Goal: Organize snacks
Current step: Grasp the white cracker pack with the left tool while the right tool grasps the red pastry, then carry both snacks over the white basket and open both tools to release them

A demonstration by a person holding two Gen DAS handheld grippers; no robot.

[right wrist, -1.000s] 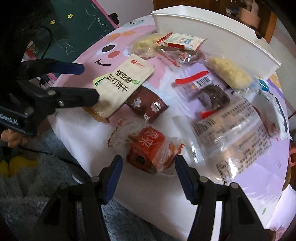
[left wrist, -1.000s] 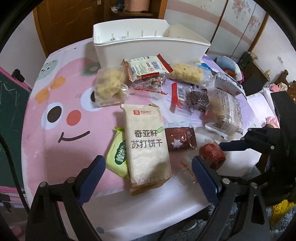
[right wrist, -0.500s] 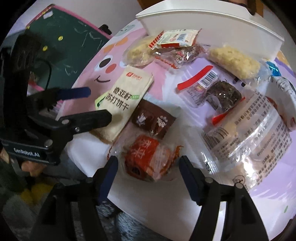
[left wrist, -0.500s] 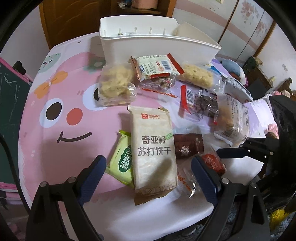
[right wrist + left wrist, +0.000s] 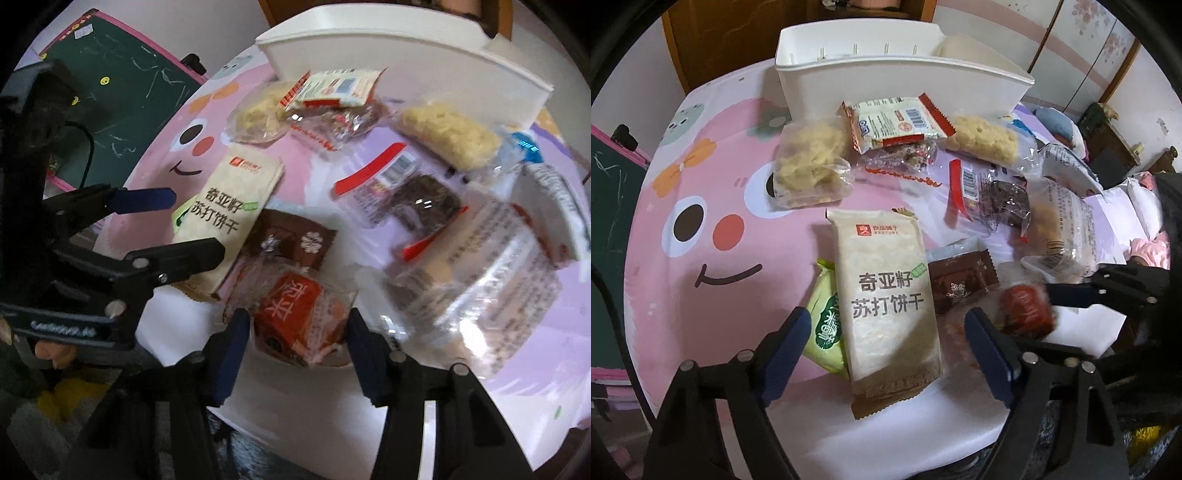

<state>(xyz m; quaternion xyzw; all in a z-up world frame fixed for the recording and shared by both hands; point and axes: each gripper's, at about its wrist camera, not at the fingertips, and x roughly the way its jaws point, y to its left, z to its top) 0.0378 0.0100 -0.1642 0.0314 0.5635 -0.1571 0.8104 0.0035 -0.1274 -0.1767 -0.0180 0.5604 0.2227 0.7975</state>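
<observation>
Pink tablecloth (image 5: 701, 295) bore a cracker pack (image 5: 886, 295) — lengthwise toward frame top — between the wide-open left gripper (image 5: 886, 343); right gripper (image 5: 295, 332) straddled a red snack (image 5: 295, 314), contact unclear.

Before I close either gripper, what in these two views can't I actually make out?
- Inside of the white bin: its front wall hides the floor in both views.
- Green packet: mostly under the cracker pack in the left view.
- Red snack: whether the right gripper pads touch it is lost in motion blur.
- Clear bags at right: smeared print, unreadable.
</observation>
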